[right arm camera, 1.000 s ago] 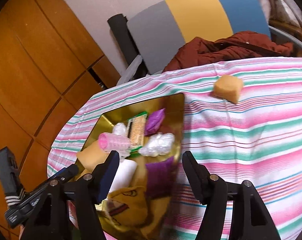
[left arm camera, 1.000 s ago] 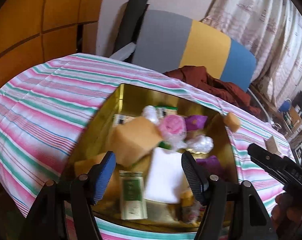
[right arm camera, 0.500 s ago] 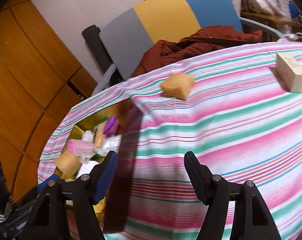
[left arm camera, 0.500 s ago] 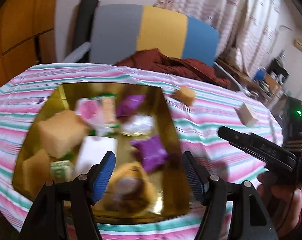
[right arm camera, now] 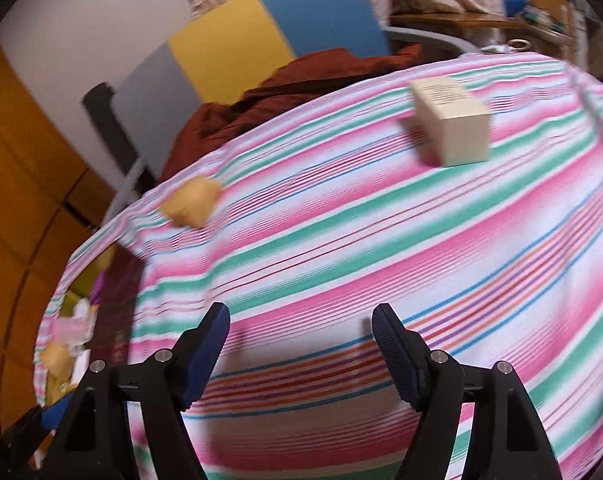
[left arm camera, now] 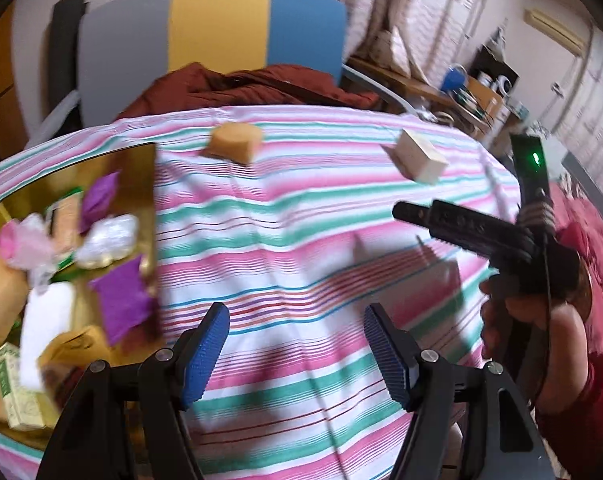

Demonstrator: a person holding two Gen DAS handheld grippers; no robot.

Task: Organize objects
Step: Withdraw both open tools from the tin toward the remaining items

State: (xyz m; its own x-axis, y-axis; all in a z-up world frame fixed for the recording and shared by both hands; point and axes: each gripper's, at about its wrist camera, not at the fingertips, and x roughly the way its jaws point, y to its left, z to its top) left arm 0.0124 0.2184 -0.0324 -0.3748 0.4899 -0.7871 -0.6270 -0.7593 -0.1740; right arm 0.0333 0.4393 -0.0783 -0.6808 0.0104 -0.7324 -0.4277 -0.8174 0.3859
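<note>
Grippers, left [left arm camera: 295,354] and right [right arm camera: 301,354], both empty, jaws wide, right's just widened. Reaching step; next, close on sponge [left arm camera: 234,143] or box [right arm camera: 449,120], carry to tray [left arm camera: 151,208].

No readable text in either view. Cream box [right arm camera: 451,124] has dark printed lines on its top face, too blurred to read. Small green-and-white carton [left arm camera: 11,392] in the gold tray [left arm camera: 141,160] carries green print, also illegible. Green indicator light [left arm camera: 535,157] glows on the black device above the right hand's gripper; no marking legible.
</note>
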